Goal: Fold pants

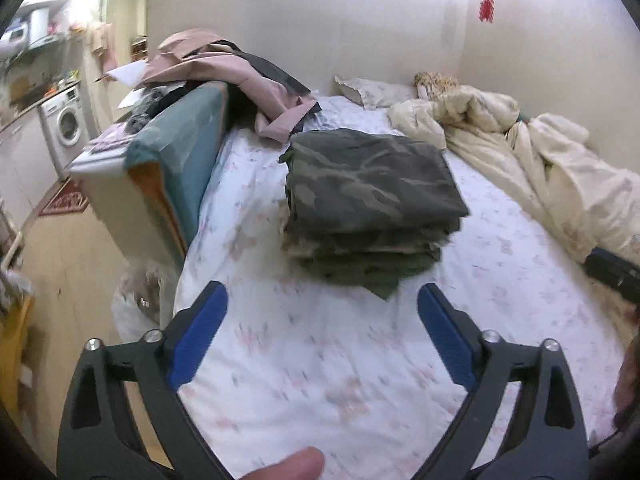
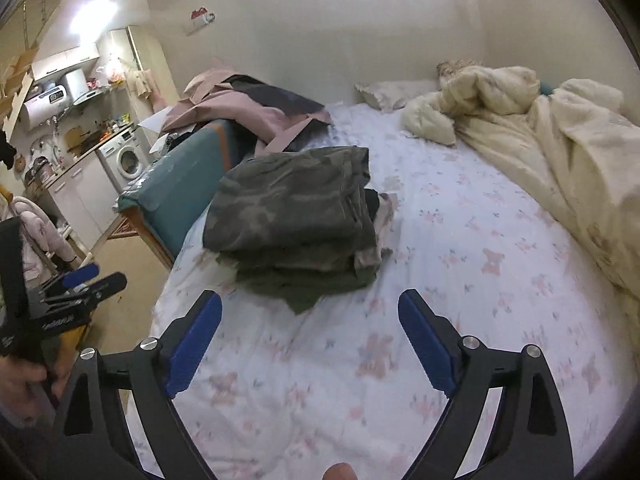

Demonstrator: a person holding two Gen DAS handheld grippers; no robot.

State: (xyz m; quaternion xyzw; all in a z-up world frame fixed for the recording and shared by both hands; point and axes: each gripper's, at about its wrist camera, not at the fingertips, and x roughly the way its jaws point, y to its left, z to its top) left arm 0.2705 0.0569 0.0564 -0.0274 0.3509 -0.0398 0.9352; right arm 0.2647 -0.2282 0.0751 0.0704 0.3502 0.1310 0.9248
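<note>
The camouflage pants lie folded in a thick stack on the floral bed sheet; they also show in the right wrist view. My left gripper is open and empty, held above the sheet just short of the stack's near edge. My right gripper is open and empty, also just short of the stack. The left gripper shows at the left edge of the right wrist view, off the bed's side. A dark part of the right gripper shows at the right edge of the left wrist view.
A cream duvet is bunched along the bed's right side, with a pillow at the head. Pink and dark clothes are heaped on a teal cushioned bench left of the bed. A washing machine stands beyond.
</note>
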